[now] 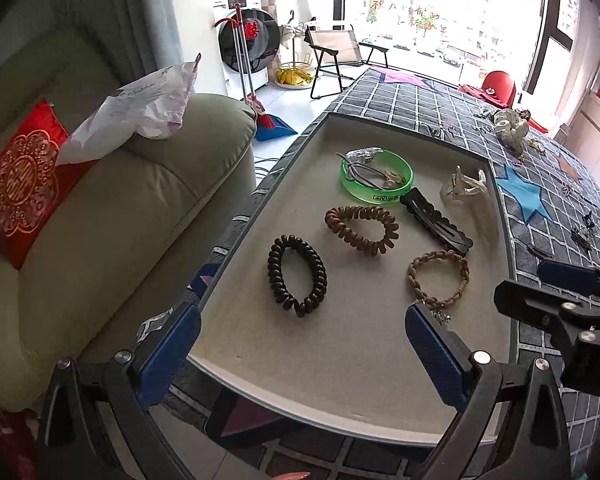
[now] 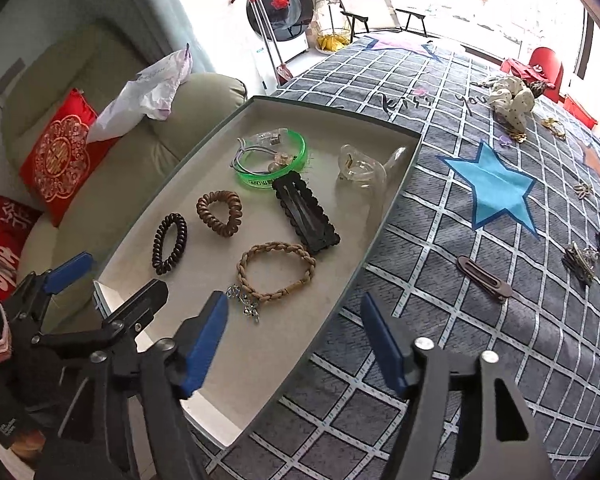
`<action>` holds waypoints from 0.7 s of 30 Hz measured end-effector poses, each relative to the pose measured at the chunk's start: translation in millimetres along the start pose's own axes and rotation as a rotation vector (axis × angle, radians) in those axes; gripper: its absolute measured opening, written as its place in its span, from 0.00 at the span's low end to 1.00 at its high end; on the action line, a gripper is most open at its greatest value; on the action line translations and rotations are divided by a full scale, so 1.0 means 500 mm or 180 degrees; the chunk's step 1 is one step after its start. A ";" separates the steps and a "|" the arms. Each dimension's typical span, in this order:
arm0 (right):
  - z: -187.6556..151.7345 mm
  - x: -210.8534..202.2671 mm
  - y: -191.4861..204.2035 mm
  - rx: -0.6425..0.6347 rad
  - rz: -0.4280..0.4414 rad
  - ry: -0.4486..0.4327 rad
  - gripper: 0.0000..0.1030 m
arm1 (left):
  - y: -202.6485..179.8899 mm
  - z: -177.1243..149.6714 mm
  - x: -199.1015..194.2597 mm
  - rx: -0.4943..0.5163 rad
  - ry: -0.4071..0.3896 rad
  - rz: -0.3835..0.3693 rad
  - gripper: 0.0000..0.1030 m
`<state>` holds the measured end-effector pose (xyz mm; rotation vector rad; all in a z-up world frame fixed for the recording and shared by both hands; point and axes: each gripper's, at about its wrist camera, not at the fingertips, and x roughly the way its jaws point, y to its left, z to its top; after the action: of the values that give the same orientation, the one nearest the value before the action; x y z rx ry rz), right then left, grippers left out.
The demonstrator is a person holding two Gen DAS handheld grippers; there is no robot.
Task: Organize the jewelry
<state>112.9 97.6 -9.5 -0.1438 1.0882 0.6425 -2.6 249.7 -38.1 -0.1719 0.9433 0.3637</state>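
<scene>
While the left gripper [image 1: 303, 356] hangs over the near end of the shallow grey tray [image 1: 260, 184], its blue pads stand wide apart with nothing between them. The right gripper [image 2: 294, 344] hovers over the tray's right rim, jaws likewise spread and empty. Just ahead of its left pad lies the tan braided bracelet [image 2: 276, 270] with a small metal charm, flat on the tray floor. Around it rest a black spiral hair tie [image 2: 169, 243], a brown spiral hair tie [image 2: 219, 213], a black scalloped hair clip [image 2: 305, 214], a green bangle [image 2: 274, 160] and a clear claw clip [image 2: 362, 170]. On the checked bedspread [image 2: 440, 248] beside the tray lie a brown clip [image 2: 485, 279] and further small pieces, well apart.
</scene>
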 end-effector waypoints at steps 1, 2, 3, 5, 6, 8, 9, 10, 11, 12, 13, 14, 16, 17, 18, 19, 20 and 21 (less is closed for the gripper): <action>-0.001 -0.002 0.001 -0.0004 -0.0014 -0.0010 0.76 | 0.000 -0.002 -0.001 0.0006 0.0005 0.0000 1.00; -0.001 -0.005 0.001 -0.0002 -0.0026 -0.0019 0.79 | 0.000 -0.003 -0.001 0.0007 0.0012 -0.0002 1.00; -0.002 -0.005 0.000 0.0000 -0.0029 -0.0022 0.79 | 0.001 -0.004 -0.001 0.0002 0.0020 -0.0006 1.00; -0.004 -0.007 -0.001 0.0009 -0.0032 -0.0018 0.79 | 0.003 -0.007 -0.001 -0.0014 0.0049 -0.0022 1.00; -0.004 -0.007 -0.001 0.0010 -0.0034 -0.0012 0.79 | 0.004 -0.009 -0.002 -0.0023 0.0052 -0.0015 1.00; -0.005 -0.007 0.000 0.0007 -0.0037 -0.0009 0.79 | 0.006 -0.014 -0.005 -0.0021 0.0042 0.0005 1.00; -0.006 -0.008 0.001 0.0001 -0.0036 -0.0010 0.80 | 0.007 -0.016 -0.007 -0.0015 0.0031 0.0002 1.00; -0.006 -0.008 0.002 -0.0011 -0.0046 -0.0010 0.80 | 0.008 -0.018 -0.010 -0.0014 0.0017 -0.0009 1.00; -0.006 -0.009 0.004 -0.0021 -0.0062 -0.0013 0.80 | 0.010 -0.020 -0.014 -0.0018 -0.0002 -0.0014 1.00; -0.006 -0.011 0.006 -0.0036 -0.0080 -0.0018 0.81 | 0.012 -0.021 -0.019 -0.0023 -0.0023 -0.0005 1.00; -0.007 -0.012 0.008 -0.0049 -0.0095 -0.0027 0.81 | 0.013 -0.023 -0.023 -0.0025 -0.0048 0.0023 1.00; -0.007 -0.014 0.009 -0.0051 -0.0101 -0.0039 0.82 | 0.014 -0.024 -0.029 -0.0026 -0.0077 0.0052 1.00; -0.009 -0.023 0.012 -0.0047 -0.0087 -0.0090 0.83 | 0.017 -0.026 -0.041 -0.0039 -0.0123 0.0067 1.00; -0.010 -0.026 0.014 -0.0050 -0.0076 -0.0110 0.83 | 0.019 -0.025 -0.046 -0.0045 -0.0135 0.0058 1.00; -0.011 -0.029 0.015 -0.0054 -0.0069 -0.0125 0.84 | 0.020 -0.026 -0.052 -0.0053 -0.0150 0.0053 1.00; -0.012 -0.034 0.018 -0.0063 -0.0071 -0.0147 0.84 | 0.020 -0.026 -0.059 -0.0056 -0.0170 0.0066 1.00; -0.014 -0.038 0.019 -0.0066 -0.0087 -0.0156 0.84 | 0.020 -0.025 -0.064 -0.0052 -0.0185 0.0085 1.00; -0.016 -0.041 0.022 -0.0070 -0.0107 -0.0162 0.84 | 0.019 -0.027 -0.070 -0.0050 -0.0200 0.0102 1.00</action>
<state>94.6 94.7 6.5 -0.1636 1.0281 0.6250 -34.9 246.6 -17.2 -0.1589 0.8822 0.4040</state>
